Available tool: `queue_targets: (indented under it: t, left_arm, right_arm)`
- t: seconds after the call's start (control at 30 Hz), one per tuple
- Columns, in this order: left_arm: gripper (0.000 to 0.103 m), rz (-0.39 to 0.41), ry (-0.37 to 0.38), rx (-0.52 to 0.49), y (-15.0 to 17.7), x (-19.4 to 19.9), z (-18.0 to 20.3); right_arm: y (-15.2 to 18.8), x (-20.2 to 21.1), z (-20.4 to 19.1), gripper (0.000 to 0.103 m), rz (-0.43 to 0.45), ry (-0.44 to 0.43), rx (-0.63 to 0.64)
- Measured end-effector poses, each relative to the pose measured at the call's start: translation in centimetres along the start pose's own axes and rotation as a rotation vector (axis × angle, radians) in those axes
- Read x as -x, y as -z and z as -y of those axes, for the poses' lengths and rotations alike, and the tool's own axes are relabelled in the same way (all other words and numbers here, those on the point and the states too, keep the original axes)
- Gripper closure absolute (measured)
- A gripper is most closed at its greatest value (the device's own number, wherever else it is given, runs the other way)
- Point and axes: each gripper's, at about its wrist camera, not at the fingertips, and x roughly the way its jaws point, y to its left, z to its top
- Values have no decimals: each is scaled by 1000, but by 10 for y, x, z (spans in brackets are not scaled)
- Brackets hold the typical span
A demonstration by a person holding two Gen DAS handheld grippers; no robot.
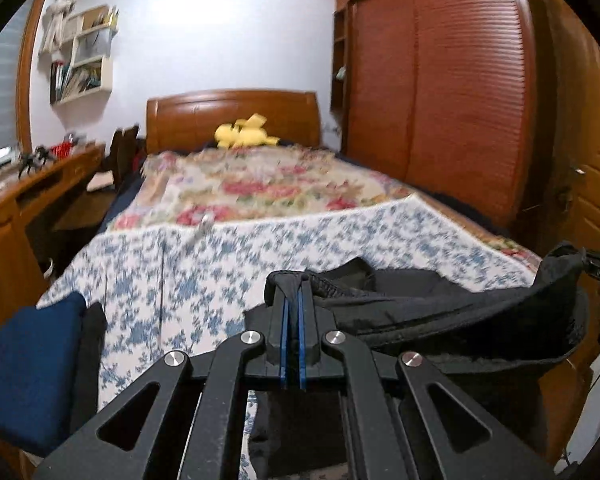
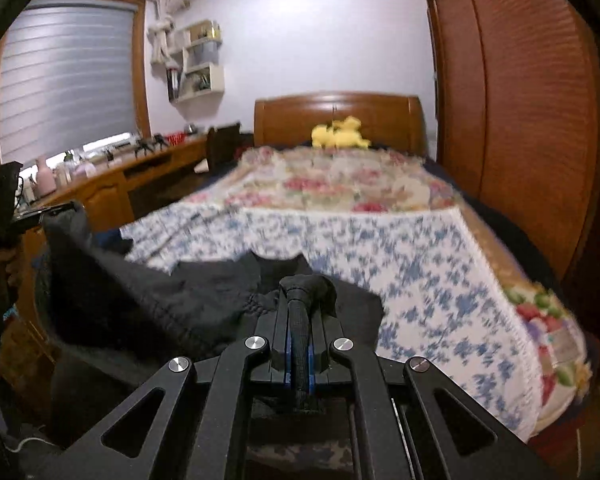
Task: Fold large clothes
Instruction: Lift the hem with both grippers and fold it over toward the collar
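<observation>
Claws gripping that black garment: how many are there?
2. The left claw is shut on one bunched edge of the black garment, and the right claw is shut on another, holding it over the foot of the bed. None seems hidden.

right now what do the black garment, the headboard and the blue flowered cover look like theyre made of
Black garment: soft matte fabric, maybe fleece or thick knit; it sags and bunches between the grippers, with no sheen.
Headboard: wood with a glossy varnish; orange-brown with light glare.
Blue flowered cover: thin printed cloth, probably cotton; it drapes flat, with a stitched-looking white edge. Blur hides the weave.
</observation>
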Motion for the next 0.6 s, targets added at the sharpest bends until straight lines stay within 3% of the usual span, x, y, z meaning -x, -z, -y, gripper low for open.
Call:
queue_targets:
  t: [0.17, 0.27, 0.6]
  left_arm:
    - [99, -43, -19, 37, 10, -47, -16]
    - [99, -53, -34, 49, 10, -72, -22]
    - [99, 6, -64, 93, -19, -131, -37]
  right_arm:
    - [-9, -71, 19, 98, -45, 18, -23]
    - [-31, -125, 29, 98, -49, 36, -40]
    - [-86, -239, 40, 98, -28, 105, -68]
